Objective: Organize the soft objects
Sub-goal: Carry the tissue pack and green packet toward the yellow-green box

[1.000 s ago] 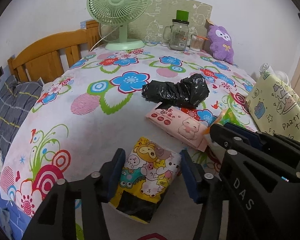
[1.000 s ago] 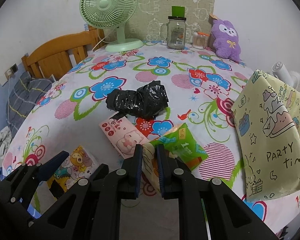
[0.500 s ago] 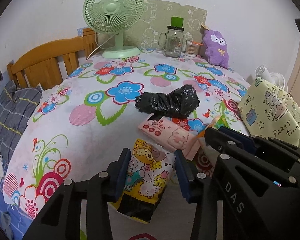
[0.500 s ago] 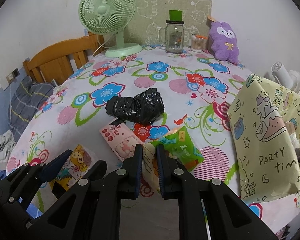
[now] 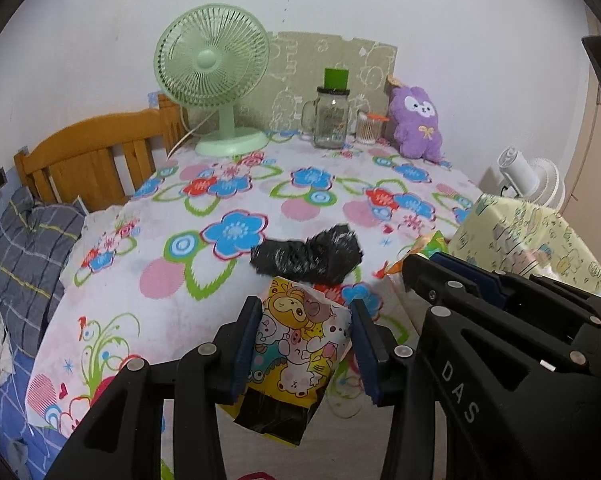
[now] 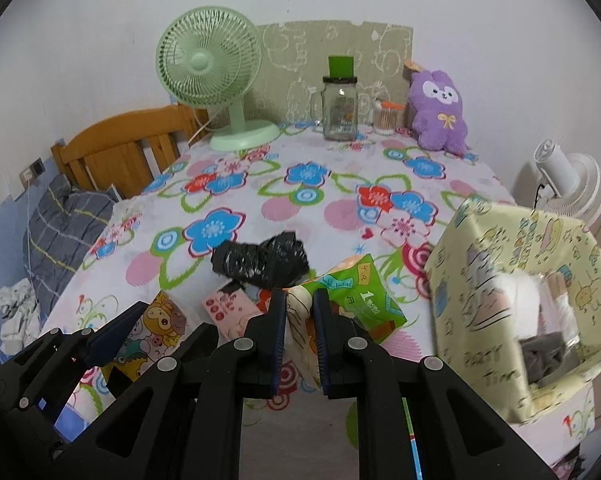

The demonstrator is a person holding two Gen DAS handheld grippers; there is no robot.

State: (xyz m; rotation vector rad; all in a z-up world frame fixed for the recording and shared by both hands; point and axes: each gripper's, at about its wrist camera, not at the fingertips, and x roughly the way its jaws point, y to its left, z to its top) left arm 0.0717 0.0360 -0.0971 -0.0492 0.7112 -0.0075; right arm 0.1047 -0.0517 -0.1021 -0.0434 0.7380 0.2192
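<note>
Over the flowered tablecloth [image 5: 228, 280], both tongs are now carrying a pack each. A sec ago the left gripper [image 5: 304, 344] was standing wider round the cartoon tissue pack [image 5: 296, 344] as it lay on the cloth; now its pads are pressing both sides and the pack is hanging clear of the table w/ its dark end drooping. The right gripper [image 6: 299, 336] is clamped nearly shut on the green tissue pack [image 6: 356, 296], same pinch as before, and that pack is also looking raised. So both picks seem done; next is prob. the drop-off.

From the right wrist view, the yellow party bag [image 6: 512, 320] is sitting at approx 3 o'clock, mouth gaping, w/ grey and white soft stuff already inside, so it's likely the target. The black plastic bag [image 6: 260, 260] is lying at 12 o'clock just beyond the fingers, and the pink tissue pack [image 6: 224, 308] at 10 o'clock is partly under it; both are waiting on the cloth. Far back: green fan [image 6: 212, 68], glass jar [image 6: 340, 108], purple plush [image 6: 440, 112]. Nothing is blocking the swing to the bag, though the two tongs are crowding each other.
</note>
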